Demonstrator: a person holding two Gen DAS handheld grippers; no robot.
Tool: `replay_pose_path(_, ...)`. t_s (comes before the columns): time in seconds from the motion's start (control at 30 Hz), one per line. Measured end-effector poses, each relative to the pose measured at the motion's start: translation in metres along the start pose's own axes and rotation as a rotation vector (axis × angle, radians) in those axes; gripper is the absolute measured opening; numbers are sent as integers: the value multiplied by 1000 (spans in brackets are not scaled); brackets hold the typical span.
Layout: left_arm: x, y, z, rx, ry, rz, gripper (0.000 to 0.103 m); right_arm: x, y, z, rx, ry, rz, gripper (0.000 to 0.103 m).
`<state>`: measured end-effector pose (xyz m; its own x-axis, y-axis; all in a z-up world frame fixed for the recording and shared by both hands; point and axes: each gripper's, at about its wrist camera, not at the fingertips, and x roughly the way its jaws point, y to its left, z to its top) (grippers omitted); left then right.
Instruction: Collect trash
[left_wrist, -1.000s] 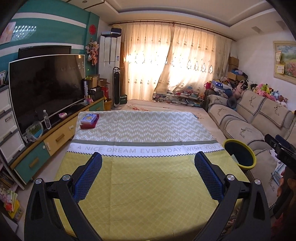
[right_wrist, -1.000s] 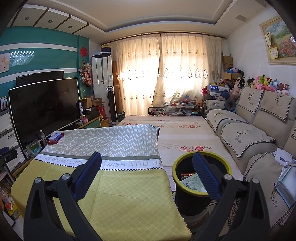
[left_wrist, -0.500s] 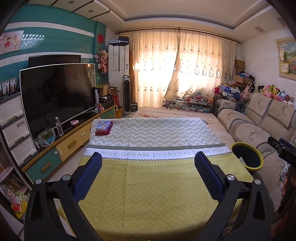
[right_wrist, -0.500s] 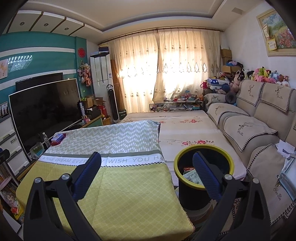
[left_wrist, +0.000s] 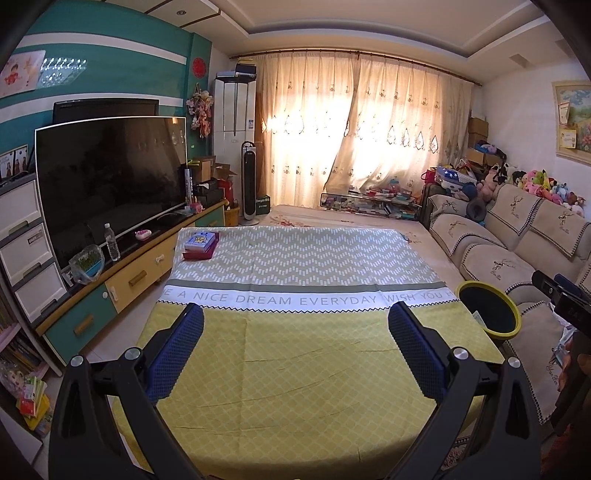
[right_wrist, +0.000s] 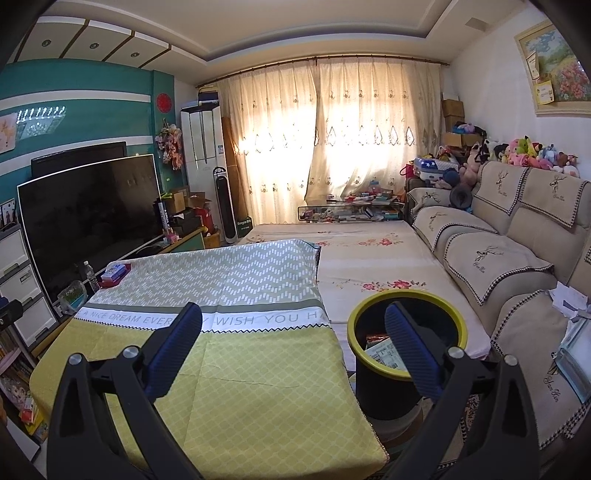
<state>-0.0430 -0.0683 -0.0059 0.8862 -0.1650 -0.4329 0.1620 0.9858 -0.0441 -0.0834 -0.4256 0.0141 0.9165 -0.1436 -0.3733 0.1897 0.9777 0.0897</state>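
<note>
So both views have pulled back and up; left tongs (left_wrist: 295, 343) and right tongs (right_wrist: 291, 345) gape empty, bin (right_wrist: 408, 332) at 3 o'clock of the bare desk (left_wrist: 295, 369), looks done.

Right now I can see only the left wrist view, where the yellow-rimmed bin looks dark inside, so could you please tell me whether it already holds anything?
Observer: Yes. In the right wrist view, a printed paper and a reddish wrapper lie inside the yellow-rimmed bin.
Operator: Thank you. Is the right gripper carrying anything at the moment?
Observer: No. The right gripper is open and empty, with one finger in front of the bin's opening.
</note>
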Motion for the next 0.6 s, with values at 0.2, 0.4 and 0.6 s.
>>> replay_pose_path(0.2, 0, 0, 3, -1, 0, 1, 98, 0, 2, -1, -1, -1, 2, 95)
replay_pose_path(0.4, 3, -1, 3, -1, 8, -3, 98, 2, 3, -2, 4, 2, 4, 95)
replay_pose_path(0.6, 5, -2, 2, 5, 9, 1, 98, 3, 2, -3, 7, 6, 9, 95)
